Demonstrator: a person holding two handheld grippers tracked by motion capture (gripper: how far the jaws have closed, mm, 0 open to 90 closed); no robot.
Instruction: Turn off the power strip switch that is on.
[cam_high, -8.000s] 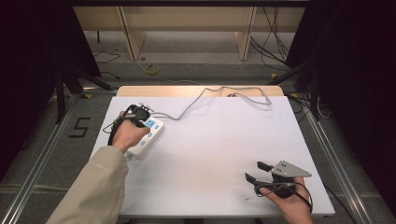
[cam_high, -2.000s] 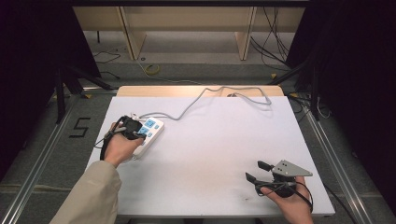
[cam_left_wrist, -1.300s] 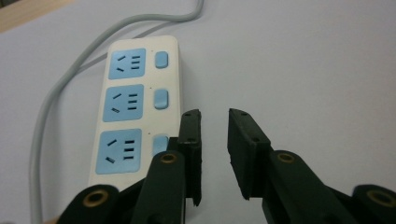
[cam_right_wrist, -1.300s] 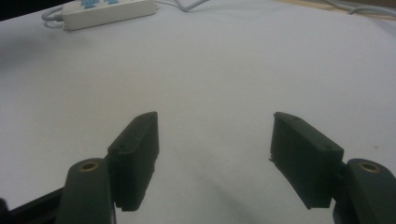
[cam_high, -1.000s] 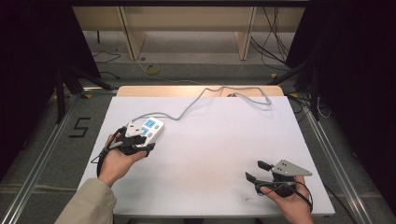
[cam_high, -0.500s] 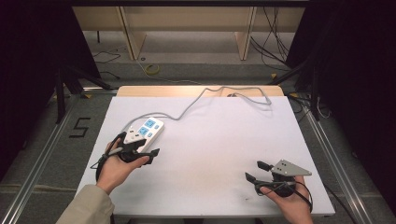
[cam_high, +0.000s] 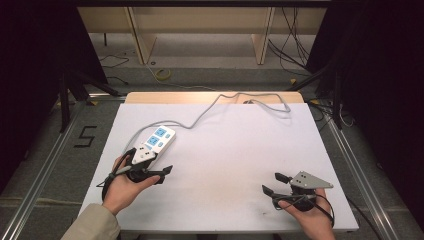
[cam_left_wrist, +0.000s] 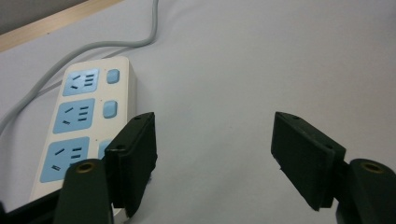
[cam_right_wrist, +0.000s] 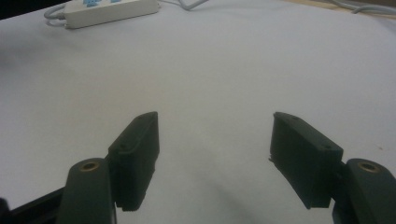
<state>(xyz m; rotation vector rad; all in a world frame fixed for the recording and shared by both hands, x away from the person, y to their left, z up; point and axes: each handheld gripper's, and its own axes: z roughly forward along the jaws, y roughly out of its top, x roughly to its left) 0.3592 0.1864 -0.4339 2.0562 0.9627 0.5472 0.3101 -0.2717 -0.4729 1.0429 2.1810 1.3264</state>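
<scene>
A white table (cam_high: 225, 150) carries a white power strip (cam_high: 156, 141) with blue sockets near its left edge, its grey cord (cam_high: 220, 102) snaking off toward the far side. The left gripper (cam_high: 162, 172) sits just beside the strip's near end, jaws spread wide and holding nothing; the right gripper (cam_high: 272, 184) rests well apart at the near right, likewise spread and empty.

high: overhead, facing forward | gripper views: low, close | shared: power strip (cam_high: 154, 142)
</scene>
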